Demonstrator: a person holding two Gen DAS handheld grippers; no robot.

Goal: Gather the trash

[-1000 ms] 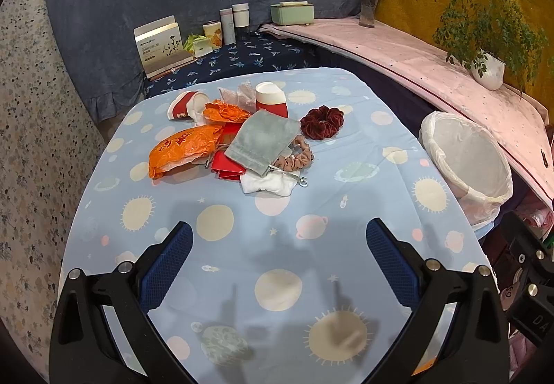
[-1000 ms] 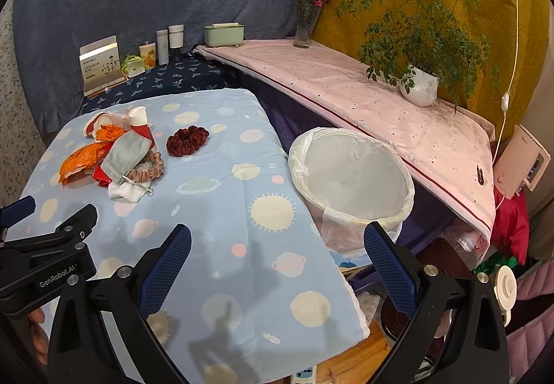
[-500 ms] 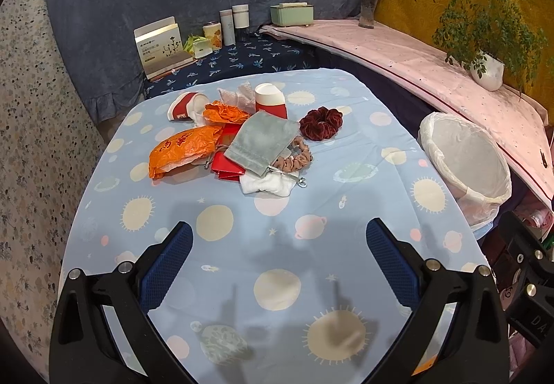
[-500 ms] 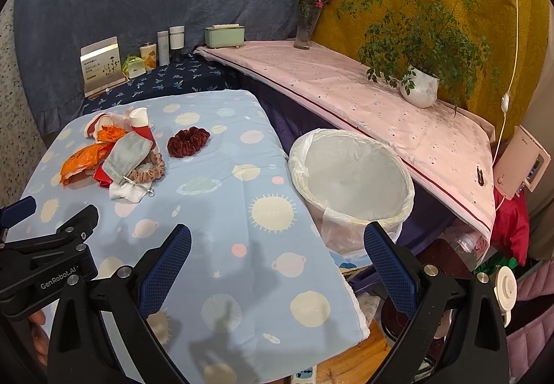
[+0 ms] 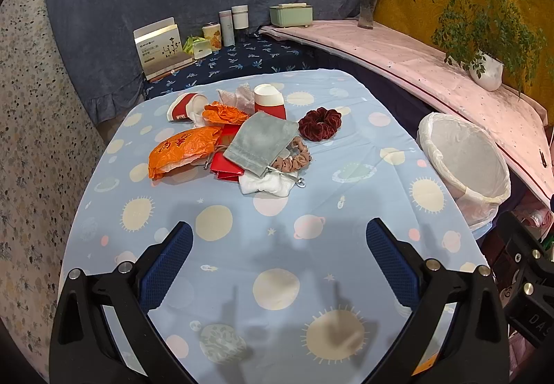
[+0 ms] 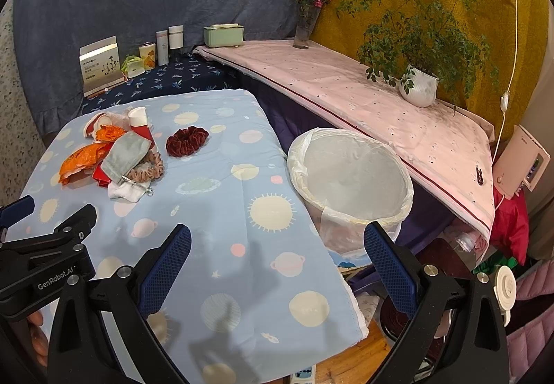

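Left wrist view: my left gripper (image 5: 278, 245) gapes empty over the planet-print blue worktop (image 5: 277, 287). Crumpled orange plastic wrapper (image 5: 181, 150), red-and-white paper cup (image 5: 268, 101) and white tissue wad (image 5: 265, 185) lie heaped ahead, uncollected.

Right wrist view: my right gripper (image 6: 277, 250) spread, empty. White-lined round bin (image 6: 349, 183) beside the worktop holds nothing; I judge collecting not begun.

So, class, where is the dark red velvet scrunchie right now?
The dark red velvet scrunchie lies alone on the blue tablecloth, right of the grey pouch, left of the lined bin.
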